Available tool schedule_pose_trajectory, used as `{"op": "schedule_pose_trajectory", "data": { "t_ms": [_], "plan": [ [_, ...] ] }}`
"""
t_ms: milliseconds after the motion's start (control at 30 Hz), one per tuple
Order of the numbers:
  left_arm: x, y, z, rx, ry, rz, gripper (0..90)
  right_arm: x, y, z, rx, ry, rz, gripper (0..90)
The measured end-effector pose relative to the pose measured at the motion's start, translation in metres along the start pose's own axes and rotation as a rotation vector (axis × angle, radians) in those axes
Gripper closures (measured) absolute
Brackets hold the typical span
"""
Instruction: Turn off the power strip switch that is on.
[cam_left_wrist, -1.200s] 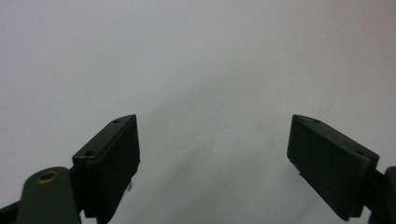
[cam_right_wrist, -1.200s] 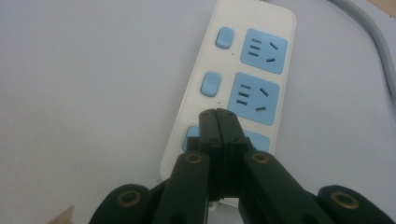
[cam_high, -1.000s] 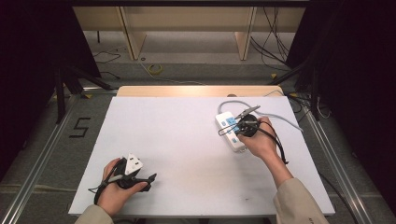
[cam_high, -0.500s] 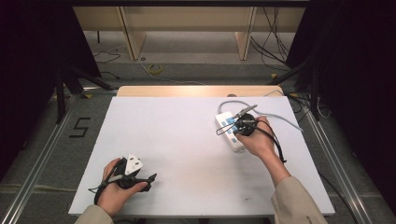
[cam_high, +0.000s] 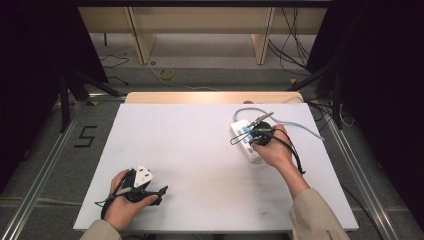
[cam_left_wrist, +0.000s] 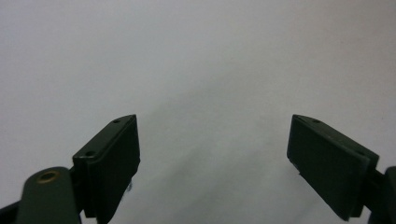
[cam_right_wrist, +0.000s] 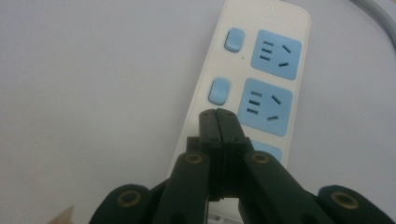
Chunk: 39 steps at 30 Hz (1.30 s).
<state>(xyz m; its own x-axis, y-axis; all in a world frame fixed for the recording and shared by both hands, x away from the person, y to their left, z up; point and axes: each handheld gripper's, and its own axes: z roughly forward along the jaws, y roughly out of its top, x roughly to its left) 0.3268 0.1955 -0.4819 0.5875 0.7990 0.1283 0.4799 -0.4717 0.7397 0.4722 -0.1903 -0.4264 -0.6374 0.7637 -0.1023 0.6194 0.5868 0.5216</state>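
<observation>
A white power strip (cam_high: 243, 140) with blue sockets (cam_right_wrist: 265, 106) and blue switch buttons (cam_right_wrist: 218, 91) lies on the right side of the white table (cam_high: 200, 150). Its grey cable (cam_high: 300, 125) curves off to the right. My right gripper (cam_right_wrist: 217, 113) is shut with nothing between its jaws, its tips just below a switch button on the strip. In the high view the right gripper (cam_high: 250, 134) sits over the strip. My left gripper (cam_left_wrist: 212, 154) is open above bare table. It rests near the front left edge (cam_high: 150, 192) in a hand.
A wooden board (cam_high: 210, 97) lines the table's far edge. Metal rails (cam_high: 45, 160) run along both sides on the floor. Cables (cam_high: 165, 74) lie on the floor beyond the table.
</observation>
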Motion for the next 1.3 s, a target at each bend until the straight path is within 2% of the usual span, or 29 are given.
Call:
{"op": "schedule_pose_trajectory", "data": {
  "t_ms": [800,1300],
  "plan": [
    [0.0,0.0,0.0,-0.001,0.001,0.001,17.1,0.003,0.0,0.013,0.045,0.007,-0.004,90.0],
    [0.0,0.0,0.0,-0.002,-0.001,-0.001,17.1,0.003,0.0,0.014,0.056,0.006,-0.006,90.0]
  ]
}}
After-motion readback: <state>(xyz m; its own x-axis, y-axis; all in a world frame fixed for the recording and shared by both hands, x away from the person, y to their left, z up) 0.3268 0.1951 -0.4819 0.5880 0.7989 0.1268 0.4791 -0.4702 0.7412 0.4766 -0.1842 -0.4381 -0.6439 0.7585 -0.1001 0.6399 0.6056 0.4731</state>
